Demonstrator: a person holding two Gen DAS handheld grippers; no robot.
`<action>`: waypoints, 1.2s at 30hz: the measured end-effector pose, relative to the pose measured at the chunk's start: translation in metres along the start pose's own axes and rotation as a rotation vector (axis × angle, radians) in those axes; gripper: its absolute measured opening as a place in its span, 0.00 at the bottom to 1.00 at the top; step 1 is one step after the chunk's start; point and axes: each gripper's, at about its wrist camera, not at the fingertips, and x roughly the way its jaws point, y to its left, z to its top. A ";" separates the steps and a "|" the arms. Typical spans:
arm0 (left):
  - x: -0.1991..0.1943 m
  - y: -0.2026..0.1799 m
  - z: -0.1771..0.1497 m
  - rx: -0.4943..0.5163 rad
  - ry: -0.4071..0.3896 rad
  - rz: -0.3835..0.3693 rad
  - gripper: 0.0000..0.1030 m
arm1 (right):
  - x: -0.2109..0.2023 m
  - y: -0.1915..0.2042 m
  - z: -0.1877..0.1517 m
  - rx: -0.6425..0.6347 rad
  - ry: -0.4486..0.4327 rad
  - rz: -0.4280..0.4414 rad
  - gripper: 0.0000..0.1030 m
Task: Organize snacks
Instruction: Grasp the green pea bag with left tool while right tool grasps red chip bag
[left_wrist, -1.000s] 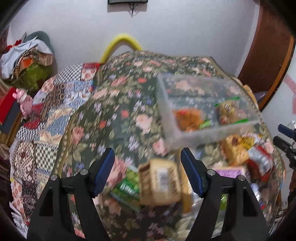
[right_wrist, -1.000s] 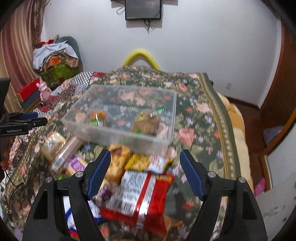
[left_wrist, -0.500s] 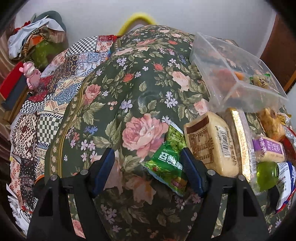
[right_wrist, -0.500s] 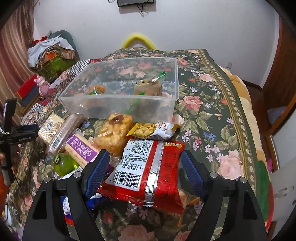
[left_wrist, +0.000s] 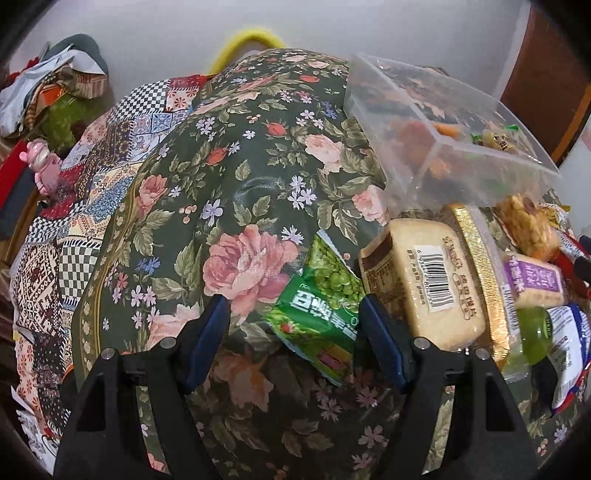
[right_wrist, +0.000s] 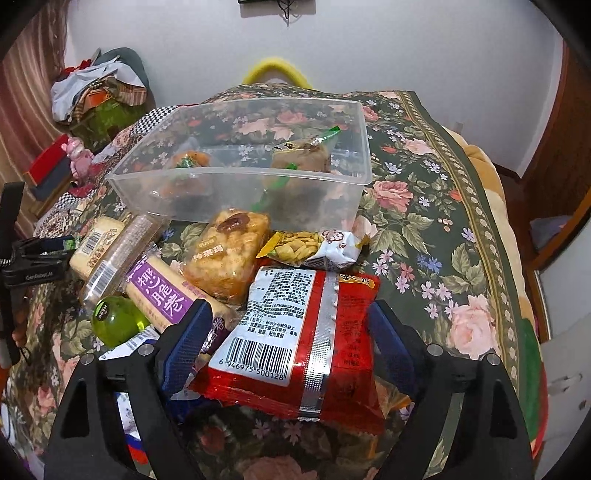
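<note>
Right wrist view: right hand-held gripper (right_wrist: 288, 332), just widening, straddles red packet (right_wrist: 310, 343) amid crowding snacks.

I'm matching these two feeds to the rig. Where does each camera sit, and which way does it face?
Left wrist: on the left tongs, looking down along open fingers at a green packet on the floral cloth.
Right wrist: on the right tongs, looking down along open, just-widened fingers straddling a red packet; the left tongs show at the left edge.
Shared: clear tub, purple bar, green bottle.
</note>
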 end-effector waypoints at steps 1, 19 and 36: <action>0.003 0.001 0.001 -0.009 0.002 -0.005 0.71 | 0.001 0.000 0.000 0.002 0.001 -0.001 0.82; 0.010 -0.018 0.005 0.024 -0.031 -0.037 0.34 | 0.006 -0.013 -0.008 0.046 0.008 0.035 0.63; -0.068 -0.032 0.009 0.040 -0.141 -0.056 0.27 | -0.045 -0.008 0.004 0.034 -0.122 0.024 0.62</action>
